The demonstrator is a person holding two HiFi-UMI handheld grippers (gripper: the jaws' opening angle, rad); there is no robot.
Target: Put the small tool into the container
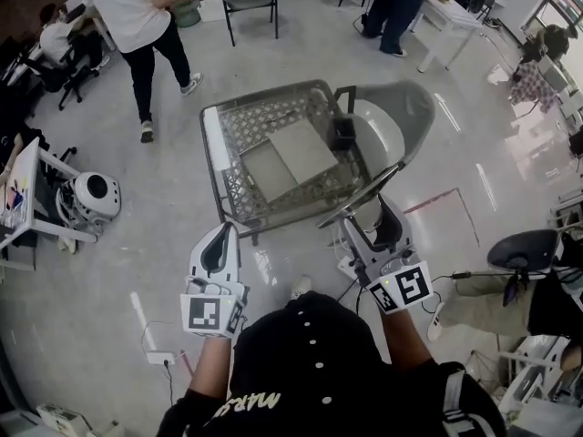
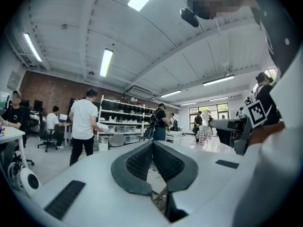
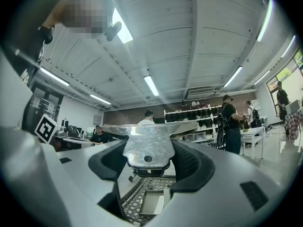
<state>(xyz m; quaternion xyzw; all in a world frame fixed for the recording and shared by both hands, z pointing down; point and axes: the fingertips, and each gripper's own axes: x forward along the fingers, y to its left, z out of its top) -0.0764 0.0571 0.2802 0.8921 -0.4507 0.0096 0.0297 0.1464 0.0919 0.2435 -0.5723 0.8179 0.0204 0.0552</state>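
A flat silver metal tool (image 1: 360, 197) with a wide blade and a small hole (image 3: 147, 143) sits crosswise in my right gripper (image 1: 369, 221), which is shut on it (image 3: 150, 163). It hangs just above the near right rim of a grey mesh cart basket (image 1: 219, 153), whose mesh (image 3: 129, 200) shows below the jaws. Two flat grey boxes (image 1: 291, 157) lie inside the basket. My left gripper (image 1: 221, 237) is held near the basket's front left corner, with its dark pads pressed together and nothing between them (image 2: 152, 150).
A grey curved seat shell (image 1: 396, 116) joins the basket's right side. A person in a white shirt (image 1: 137, 16) walks at the back left. A white round machine (image 1: 91, 197) stands by a desk on the left, and a chair (image 1: 533, 248) is on the right.
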